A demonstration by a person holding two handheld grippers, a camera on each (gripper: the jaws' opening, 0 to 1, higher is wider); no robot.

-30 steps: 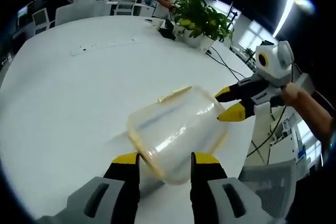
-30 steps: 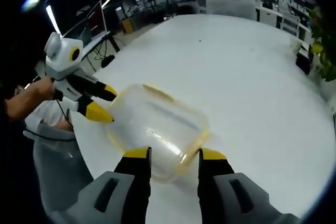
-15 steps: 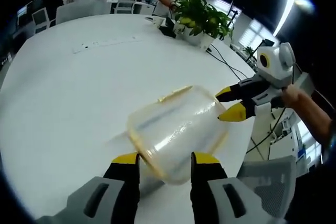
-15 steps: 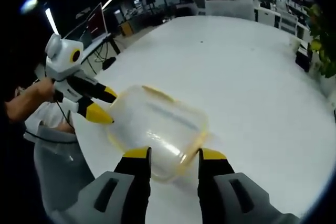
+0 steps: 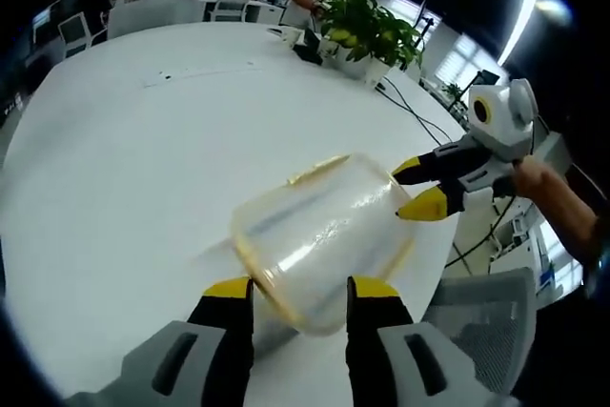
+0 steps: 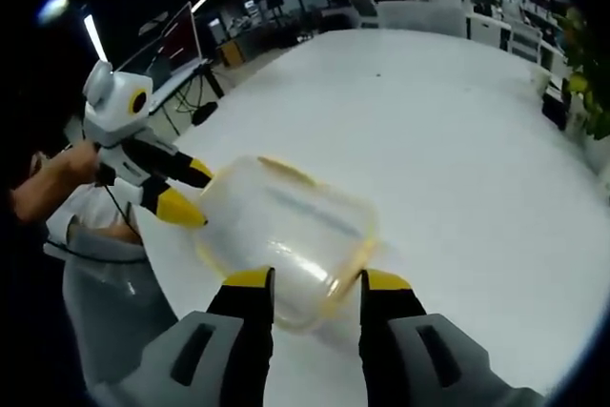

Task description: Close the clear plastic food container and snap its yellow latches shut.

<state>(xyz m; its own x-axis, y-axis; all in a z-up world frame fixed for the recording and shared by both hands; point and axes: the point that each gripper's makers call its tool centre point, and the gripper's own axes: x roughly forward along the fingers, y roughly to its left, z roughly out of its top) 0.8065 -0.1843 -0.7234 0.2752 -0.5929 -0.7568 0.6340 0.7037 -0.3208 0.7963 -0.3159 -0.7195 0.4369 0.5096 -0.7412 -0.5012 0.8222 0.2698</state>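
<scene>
Over the last 1 s nothing has shifted: the clear container [image 5: 319, 240] stays on the white table [image 5: 124, 178], bracketed at opposite ends by the open left gripper [image 5: 297, 289] and open right gripper [image 6: 310, 279], latches apparently unsnapped.

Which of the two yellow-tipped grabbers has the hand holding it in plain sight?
The right gripper, seen in the left gripper view: a hand grips its grey body. It reaches the clear container's far end.
</scene>
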